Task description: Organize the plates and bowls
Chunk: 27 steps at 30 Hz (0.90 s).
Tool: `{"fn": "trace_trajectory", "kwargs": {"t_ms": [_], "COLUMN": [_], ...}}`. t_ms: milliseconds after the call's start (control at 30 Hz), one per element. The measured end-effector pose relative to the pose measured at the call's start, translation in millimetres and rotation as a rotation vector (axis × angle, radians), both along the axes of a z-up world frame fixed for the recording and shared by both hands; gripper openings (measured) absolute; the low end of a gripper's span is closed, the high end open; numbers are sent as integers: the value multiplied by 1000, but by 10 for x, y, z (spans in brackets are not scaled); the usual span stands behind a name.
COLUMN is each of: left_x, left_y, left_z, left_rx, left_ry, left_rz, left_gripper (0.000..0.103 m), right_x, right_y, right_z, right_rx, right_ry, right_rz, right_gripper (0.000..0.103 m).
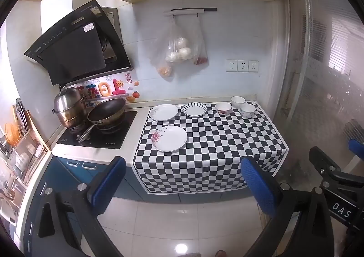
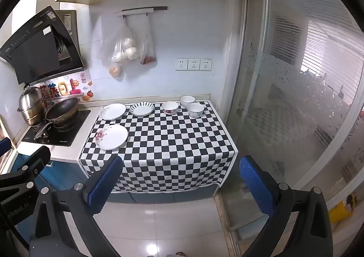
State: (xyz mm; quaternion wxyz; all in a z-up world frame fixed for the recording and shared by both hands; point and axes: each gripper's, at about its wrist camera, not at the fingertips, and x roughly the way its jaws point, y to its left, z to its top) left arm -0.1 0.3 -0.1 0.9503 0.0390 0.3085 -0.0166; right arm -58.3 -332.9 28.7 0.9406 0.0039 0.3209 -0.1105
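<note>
While both the left gripper (image 1: 183, 183) and right gripper (image 2: 180, 183) hang wide and empty, the rose plate (image 1: 169, 138), nearest on the checkered cloth (image 1: 218, 143), looks stiff, slick and breakable, best pinched at its rim.

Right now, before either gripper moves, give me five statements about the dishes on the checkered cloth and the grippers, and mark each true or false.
1. Three plates lie on the checkered cloth. True: the rose plate in front, the plain white plate and the striped plate behind.
2. The plates are stacked. False: each lies apart on its own.
3. Three bowls stand near the back right corner. True: the red-patterned bowl, the rear white bowl and the blue-patterned bowl.
4. The left gripper holds a bowl. False: it is open and empty, short of the counter.
5. The right gripper is shut. False: it is open and empty.
</note>
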Motion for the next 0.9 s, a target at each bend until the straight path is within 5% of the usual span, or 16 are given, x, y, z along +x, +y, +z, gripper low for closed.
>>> {"fn": "trace_trajectory", "kwargs": {"t_ms": [900], "left_x": [12], "left_y": [-84], "left_z": [64], "left_rx": [24], "left_ry": [2], "left_rz": [-18], "left_gripper": [103], "right_x": [5], "right_y": [-143], "right_z": [82], "right_rx": [1], "right_ry": [-11], "right_rz": [-29], "right_gripper": [103]}}
